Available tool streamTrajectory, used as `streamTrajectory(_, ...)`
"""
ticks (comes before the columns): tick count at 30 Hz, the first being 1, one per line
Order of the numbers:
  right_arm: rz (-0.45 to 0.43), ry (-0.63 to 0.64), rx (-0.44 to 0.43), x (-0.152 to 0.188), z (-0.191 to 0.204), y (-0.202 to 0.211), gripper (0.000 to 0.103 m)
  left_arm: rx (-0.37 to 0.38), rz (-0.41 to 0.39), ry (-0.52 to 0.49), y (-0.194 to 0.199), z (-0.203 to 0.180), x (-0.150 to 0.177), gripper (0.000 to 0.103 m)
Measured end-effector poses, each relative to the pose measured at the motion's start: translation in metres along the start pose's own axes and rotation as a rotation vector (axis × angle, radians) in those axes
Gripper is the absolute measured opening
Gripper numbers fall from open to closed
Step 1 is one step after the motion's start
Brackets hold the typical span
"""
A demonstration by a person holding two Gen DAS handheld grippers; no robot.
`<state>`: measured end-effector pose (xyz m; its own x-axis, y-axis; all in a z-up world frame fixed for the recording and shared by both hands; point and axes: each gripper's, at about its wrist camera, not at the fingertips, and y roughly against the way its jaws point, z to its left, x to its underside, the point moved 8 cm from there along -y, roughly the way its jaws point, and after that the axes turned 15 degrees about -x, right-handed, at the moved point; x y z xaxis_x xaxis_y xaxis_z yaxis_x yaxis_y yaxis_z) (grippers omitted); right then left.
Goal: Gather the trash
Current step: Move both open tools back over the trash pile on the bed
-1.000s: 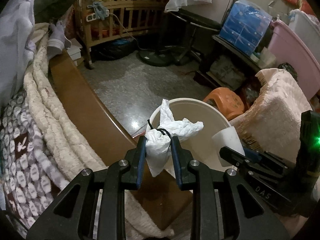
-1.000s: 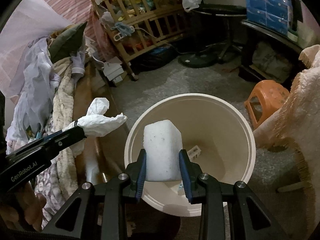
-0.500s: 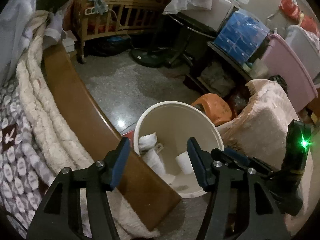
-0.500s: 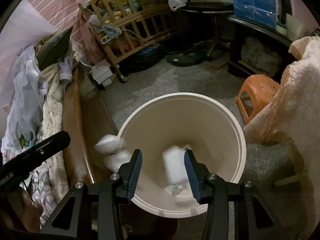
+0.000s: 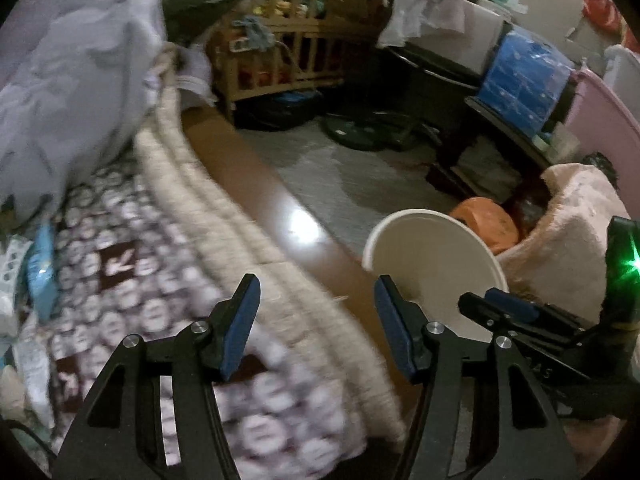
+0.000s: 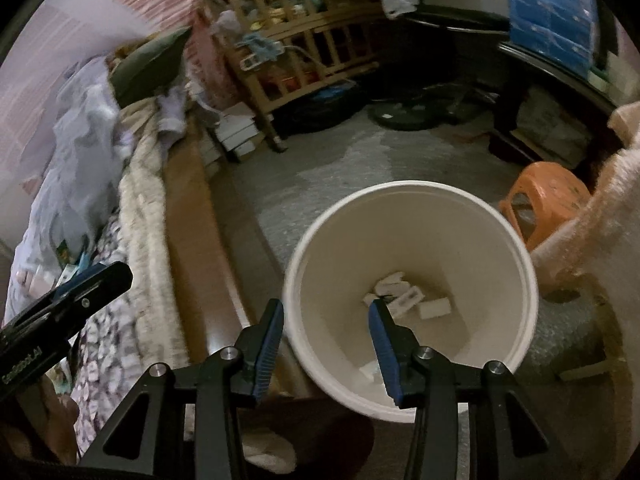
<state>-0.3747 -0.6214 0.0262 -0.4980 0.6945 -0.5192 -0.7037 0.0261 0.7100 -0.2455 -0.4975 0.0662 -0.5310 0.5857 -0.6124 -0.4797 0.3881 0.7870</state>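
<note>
Both the left gripper [image 5: 316,320] and the right gripper [image 6: 326,332] are apart and empty, and the small white trash [image 6: 404,298] lies at the bottom of the bin [image 6: 400,190] on the floor, looking light and soft, easy to pinch anywhere.

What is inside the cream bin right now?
The right wrist view shows the cream bin holding several small white scraps on its floor. The right gripper's fingers cover part of the near side, so anything there is hidden.
</note>
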Motion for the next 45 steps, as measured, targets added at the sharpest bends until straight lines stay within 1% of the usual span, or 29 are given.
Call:
streamTrajectory(10,0.035,0.092,-0.076,0.007,0.069,-0.020,0.042,-0.109,-0.003,0.078,0.015,0.075,0.018,0.058)
streamTrajectory(13,0.057,0.126,-0.110,0.010,0.097,-0.031,0.043,-0.136,0.000,0.102,0.021,0.096,0.023,0.058)
streamTrajectory(19,0.110,0.200,-0.171,0.025,0.147,-0.051,0.043,-0.215,0.016,0.155,0.035,0.153,0.043,0.058)
streamTrajectory(24,0.150,0.252,-0.223,0.040,0.187,-0.066,0.043,-0.295,0.039,0.189,0.048,0.208,0.066,0.058)
streamTrajectory(28,0.187,0.301,-0.260,0.052,0.220,-0.077,0.044,-0.333,0.062,0.246,0.056,0.252,0.089,0.058)
streamTrajectory(33,0.237,0.366,-0.299,0.070,0.259,-0.092,0.044,-0.369,0.100,0.289,0.057,0.293,0.121,0.058)
streamTrajectory(35,0.256,0.383,-0.311,0.076,0.269,-0.097,0.044,-0.372,0.118,0.304,0.053,0.302,0.131,0.058)
streamTrajectory(39,0.287,0.405,-0.320,0.087,0.282,-0.107,0.044,-0.338,0.148,0.340,0.038,0.311,0.144,0.058)
streamTrajectory(43,0.310,0.423,-0.317,0.093,0.289,-0.113,0.045,-0.274,0.166,0.350,0.019,0.308,0.145,0.058)
streamTrajectory(45,0.318,0.427,-0.314,0.094,0.292,-0.117,0.045,-0.249,0.150,0.369,0.016,0.309,0.143,0.057)
